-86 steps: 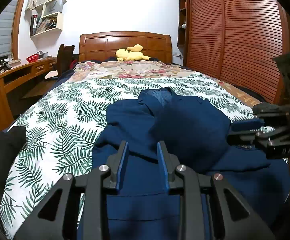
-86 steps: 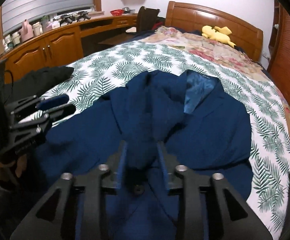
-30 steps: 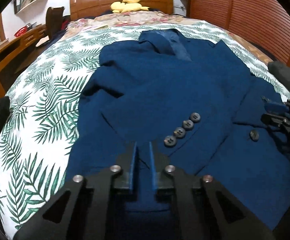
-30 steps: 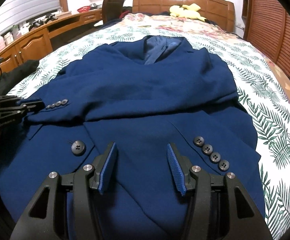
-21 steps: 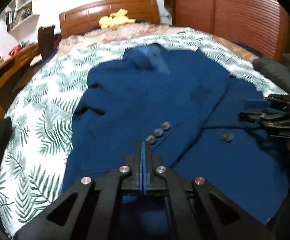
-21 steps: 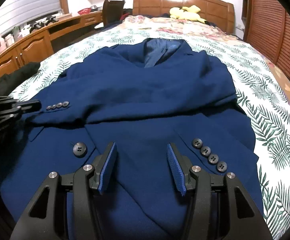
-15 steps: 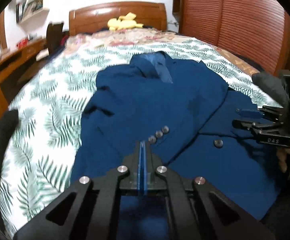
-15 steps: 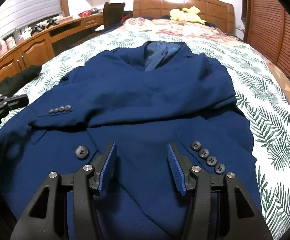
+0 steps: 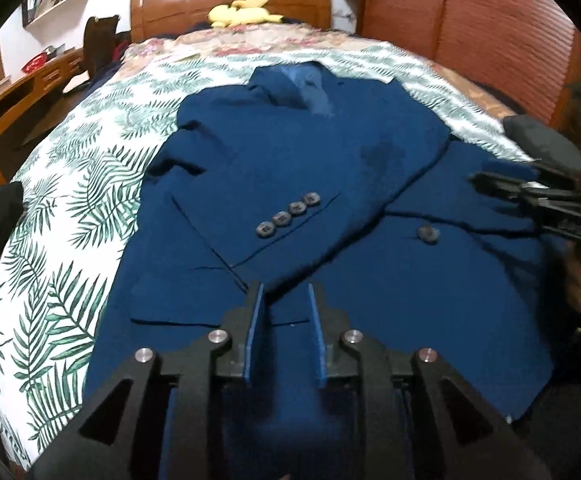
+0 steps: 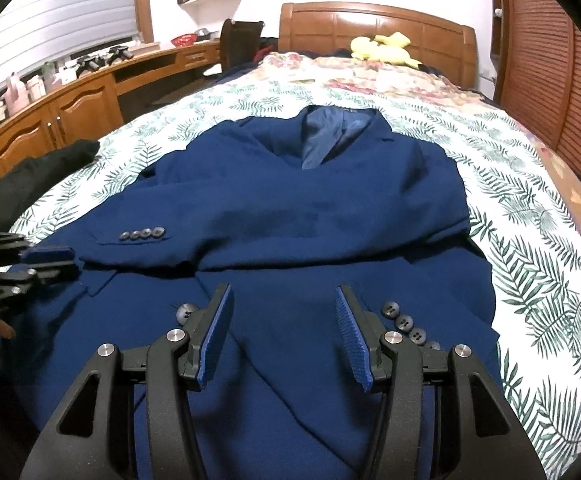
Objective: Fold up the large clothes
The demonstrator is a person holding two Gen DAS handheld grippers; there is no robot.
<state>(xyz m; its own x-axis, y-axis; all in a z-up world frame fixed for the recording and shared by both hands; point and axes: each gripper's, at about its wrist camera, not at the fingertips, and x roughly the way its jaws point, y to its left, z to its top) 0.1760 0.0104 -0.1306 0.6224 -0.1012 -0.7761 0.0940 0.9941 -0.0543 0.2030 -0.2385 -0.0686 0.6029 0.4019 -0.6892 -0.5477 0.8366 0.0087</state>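
Two rows of sleeve buttons show only in the right wrist view; the blue jacket (image 10: 314, 216) fills mid-frame on the leaf-print bed (image 10: 538, 200). Black clothing (image 10: 30, 184) lies far left. Left gripper (image 9: 284, 304) is opening, empty; right gripper (image 10: 284, 300) spread, empty.

You have a yellow plush toy (image 10: 382, 49) at twelve o'clock against the wooden headboard (image 10: 370, 20); the leaf-print bedspread (image 10: 530, 216) covers your bed.

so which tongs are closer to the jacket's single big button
Right. The button lies beside the right tongs; the left tongs, opening and empty, sit farther off at the jacket's edge.
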